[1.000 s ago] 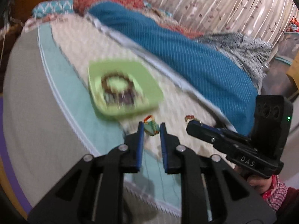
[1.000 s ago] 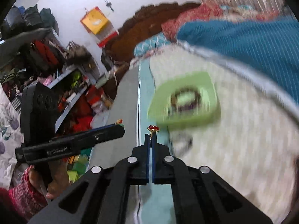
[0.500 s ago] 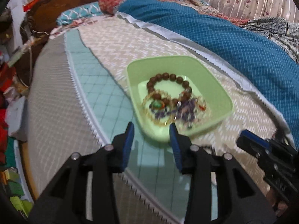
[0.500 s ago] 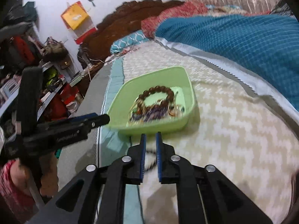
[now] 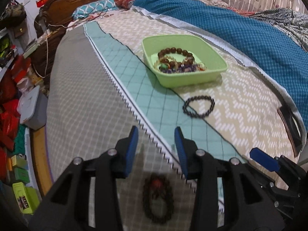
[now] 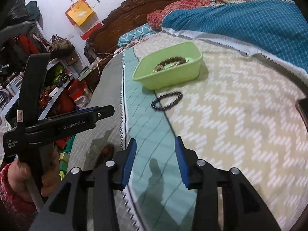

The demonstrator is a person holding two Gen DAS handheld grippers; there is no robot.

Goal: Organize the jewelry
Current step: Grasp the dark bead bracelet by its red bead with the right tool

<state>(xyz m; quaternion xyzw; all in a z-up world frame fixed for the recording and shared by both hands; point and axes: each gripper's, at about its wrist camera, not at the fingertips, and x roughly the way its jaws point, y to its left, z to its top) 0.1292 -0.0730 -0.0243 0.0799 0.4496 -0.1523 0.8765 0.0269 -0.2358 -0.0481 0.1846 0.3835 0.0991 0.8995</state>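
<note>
A light green tray sits on the bed and holds a brown bead bracelet and several other bead pieces. A black bead bracelet lies on the bedspread in front of the tray. A dark bead bracelet with a red bead lies on the grey cloth under my left gripper. My left gripper is open and empty. My right gripper is open and empty, well short of the black bracelet.
A blue blanket lies along the far side of the bed. A dark phone lies at the right. The wooden headboard stands at the back. Cluttered shelves stand left of the bed.
Both grippers have let go of their small jewelry pieces, opened and pulled back from the tray. The black bracelet and the one with a red bead have come into view.
</note>
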